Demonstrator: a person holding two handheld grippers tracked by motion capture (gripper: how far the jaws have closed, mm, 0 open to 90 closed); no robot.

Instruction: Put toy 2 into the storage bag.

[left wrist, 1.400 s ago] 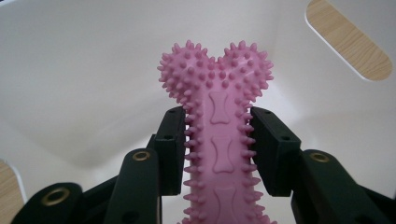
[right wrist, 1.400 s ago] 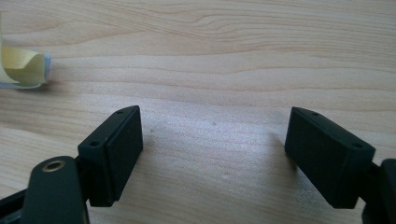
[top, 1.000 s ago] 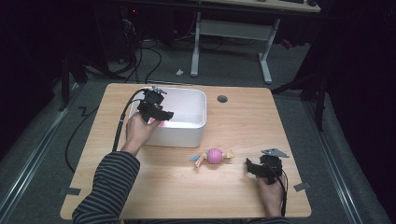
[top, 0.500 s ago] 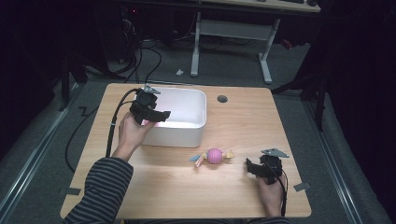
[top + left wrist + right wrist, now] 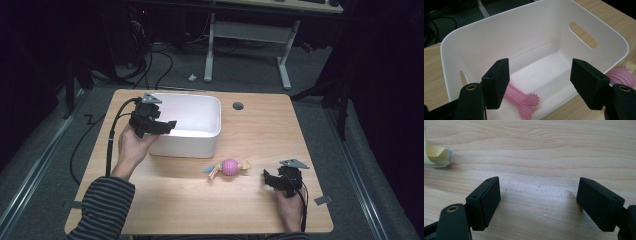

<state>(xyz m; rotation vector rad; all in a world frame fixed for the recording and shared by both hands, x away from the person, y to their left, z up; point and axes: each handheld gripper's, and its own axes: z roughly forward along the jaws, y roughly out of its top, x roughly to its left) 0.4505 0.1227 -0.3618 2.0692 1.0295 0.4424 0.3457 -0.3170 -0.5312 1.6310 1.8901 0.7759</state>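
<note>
Overhead first, we log a wooden table bearing a white bin at its far left. Our left gripper hangs over the bin's near-left rim, its jaws pointing across the opening. A pink spiky ball toy with pale paper-like ends lies on the bare wood in front of the bin, its long axis running roughly left to right. Our right gripper rests low on the table near the right front, just right of that toy and aimed toward it. We judge the right hand clearly nearer to it; the left is beyond the bin's wall from it.

Next, the left gripper view: left gripper with jaws spread wide and nothing between them. Below them, on the bin floor, lies a pink spiky bone toy, long axis slanting from the left jaw toward the near wall. The ball toy peeks past the rim at right.

Last, the right gripper view: right gripper, jaws wide apart, bare wood between them, holding nothing. A yellowish end of the ball toy sits at upper left, so we judge the toy lies ahead and leftward of the jaws.
</note>
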